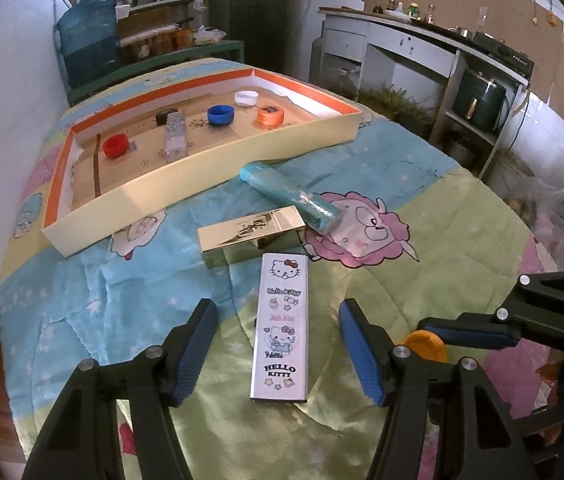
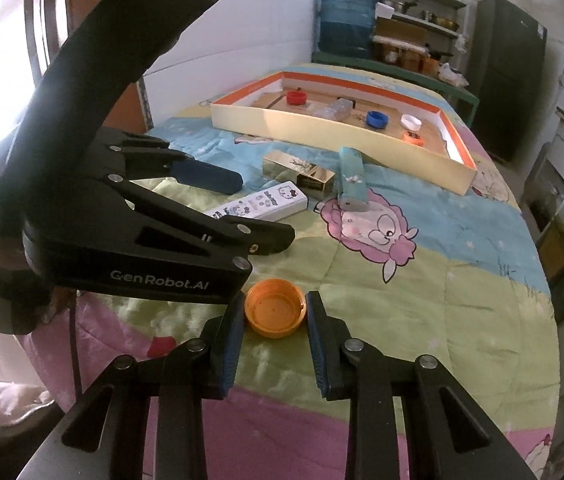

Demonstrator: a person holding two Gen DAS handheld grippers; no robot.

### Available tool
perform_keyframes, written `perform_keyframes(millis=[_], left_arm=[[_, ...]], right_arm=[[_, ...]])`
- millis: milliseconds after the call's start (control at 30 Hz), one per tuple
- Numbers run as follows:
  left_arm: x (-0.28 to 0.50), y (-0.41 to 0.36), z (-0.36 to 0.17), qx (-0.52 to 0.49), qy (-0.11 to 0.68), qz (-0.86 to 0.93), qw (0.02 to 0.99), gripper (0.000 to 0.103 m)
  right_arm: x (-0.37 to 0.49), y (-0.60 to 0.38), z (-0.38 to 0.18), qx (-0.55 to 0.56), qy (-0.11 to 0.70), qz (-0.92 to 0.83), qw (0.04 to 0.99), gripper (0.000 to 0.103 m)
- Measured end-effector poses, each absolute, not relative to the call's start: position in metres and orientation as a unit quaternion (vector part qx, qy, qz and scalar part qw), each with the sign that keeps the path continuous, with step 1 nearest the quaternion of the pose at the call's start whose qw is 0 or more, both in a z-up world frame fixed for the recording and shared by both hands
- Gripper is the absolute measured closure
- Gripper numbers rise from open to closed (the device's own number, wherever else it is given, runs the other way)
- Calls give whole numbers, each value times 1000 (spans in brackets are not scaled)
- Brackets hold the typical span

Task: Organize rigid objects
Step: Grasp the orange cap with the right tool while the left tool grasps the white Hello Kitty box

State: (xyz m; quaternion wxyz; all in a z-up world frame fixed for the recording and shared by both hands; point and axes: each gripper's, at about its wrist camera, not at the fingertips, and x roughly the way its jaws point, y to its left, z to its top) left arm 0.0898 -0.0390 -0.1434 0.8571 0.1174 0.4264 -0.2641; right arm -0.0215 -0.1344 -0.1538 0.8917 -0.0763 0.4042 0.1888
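A white Hello Kitty box (image 1: 280, 326) lies on the quilt between the fingers of my open left gripper (image 1: 278, 344), untouched; it also shows in the right wrist view (image 2: 260, 204). Beyond it lie a gold box (image 1: 252, 234) and a teal tube (image 1: 287, 192). My right gripper (image 2: 274, 326) is shut on an orange cap (image 2: 274, 313), its pads against both sides; the cap peeks out in the left wrist view (image 1: 425, 346). A cream and orange tray (image 1: 210, 184) at the back holds red (image 1: 116, 146), blue (image 1: 221, 115), white (image 1: 246, 98) and orange (image 1: 270, 115) caps and a clear box (image 1: 174, 136).
The cartoon quilt (image 1: 421, 184) covers the table. A white wall runs along the left. A blue water jug (image 1: 88, 38) and shelves stand behind the tray. A counter with an air fryer (image 1: 479, 100) is at the right. The left gripper body (image 2: 122, 184) crowds the right view's left.
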Motion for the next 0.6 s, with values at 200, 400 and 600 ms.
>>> perform_keyframes(millis=[200, 400, 600], left_arm=[[92, -33, -141, 103, 423, -249, 865, 77], [92, -30, -141, 96, 423, -250, 866, 77], [88, -26, -138, 82, 420, -252, 868, 77]], right_arm=[[-21, -134, -154, -75, 404, 189, 892, 72], [-21, -134, -154, -73, 404, 189, 892, 72], [-21, -135, -153, -72, 401, 190, 893, 72]])
